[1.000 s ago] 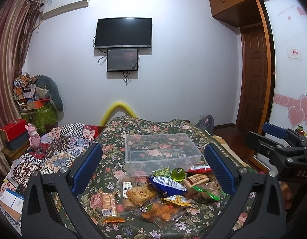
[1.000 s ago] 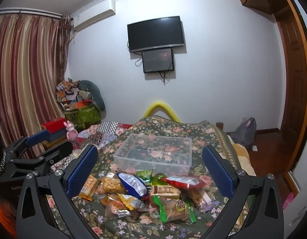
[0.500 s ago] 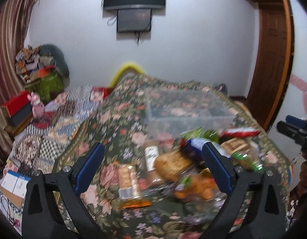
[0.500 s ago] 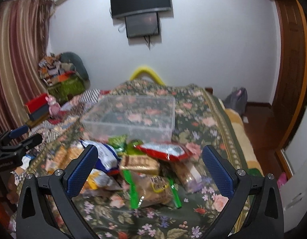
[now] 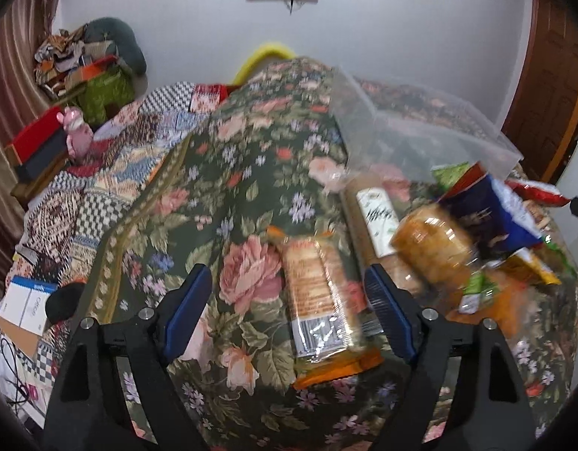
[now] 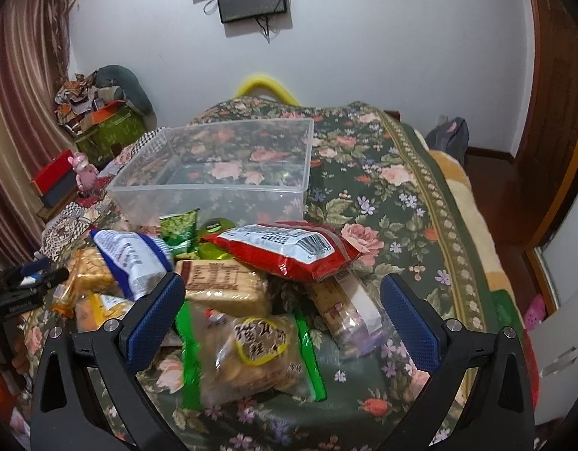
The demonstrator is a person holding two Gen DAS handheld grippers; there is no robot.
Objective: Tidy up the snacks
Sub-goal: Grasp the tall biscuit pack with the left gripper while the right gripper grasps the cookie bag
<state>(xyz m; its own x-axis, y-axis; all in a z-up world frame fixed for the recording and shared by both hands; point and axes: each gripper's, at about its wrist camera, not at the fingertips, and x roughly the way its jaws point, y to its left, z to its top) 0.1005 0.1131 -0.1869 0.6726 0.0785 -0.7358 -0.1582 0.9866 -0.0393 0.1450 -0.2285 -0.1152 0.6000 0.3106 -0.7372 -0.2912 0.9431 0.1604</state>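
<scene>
Claws (image 5: 289,293) (image 6: 283,302) agape over snack pile (image 6: 228,285)

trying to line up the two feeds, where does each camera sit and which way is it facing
Left wrist: sits on the left gripper, angled down at the floral bedspread and an orange-ended cracker pack between its open blue fingers.
Right wrist: sits on the right gripper, facing the snack pile, a green-edged bag between its open fingers, clear bin beyond; the left gripper shows at its left edge.
Shared: the bin, blue snack bag, wall screen.
</scene>
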